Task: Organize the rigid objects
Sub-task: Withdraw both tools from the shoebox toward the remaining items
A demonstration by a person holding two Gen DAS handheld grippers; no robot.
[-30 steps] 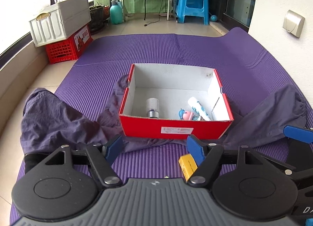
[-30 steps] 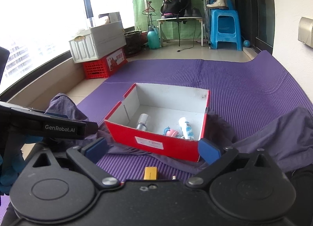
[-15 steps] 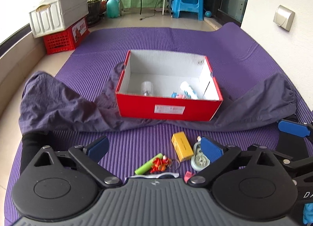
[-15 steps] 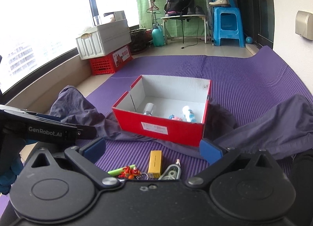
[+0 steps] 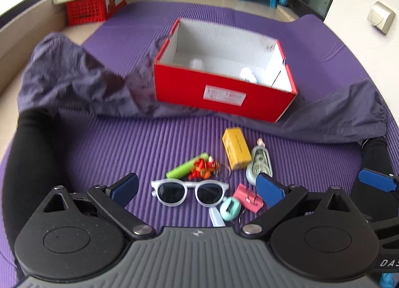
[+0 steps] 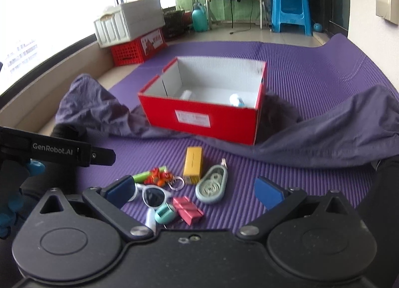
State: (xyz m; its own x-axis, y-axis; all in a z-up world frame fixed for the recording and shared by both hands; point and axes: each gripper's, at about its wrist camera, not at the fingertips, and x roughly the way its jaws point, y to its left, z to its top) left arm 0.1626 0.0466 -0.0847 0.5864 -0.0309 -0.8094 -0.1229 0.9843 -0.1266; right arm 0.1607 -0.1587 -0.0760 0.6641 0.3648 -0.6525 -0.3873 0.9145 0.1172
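- A red cardboard box sits open on a purple ribbed mat, already holding a few small items, apparently the collecting bin.
- In front of it, loose items cluster within reach: a yellow box, a tape dispenser, white-framed sunglasses, a green marker, an orange keychain, a pink clip.
- The left gripper hovers over the sunglasses, jaws spread wide, holding nothing.
- The right gripper hangs above the same cluster, equally wide and empty.
- The box's white label is blurred, unreadable; the left tool's side reads "GenRobot.AI".
- A grey cloth lies under the box.
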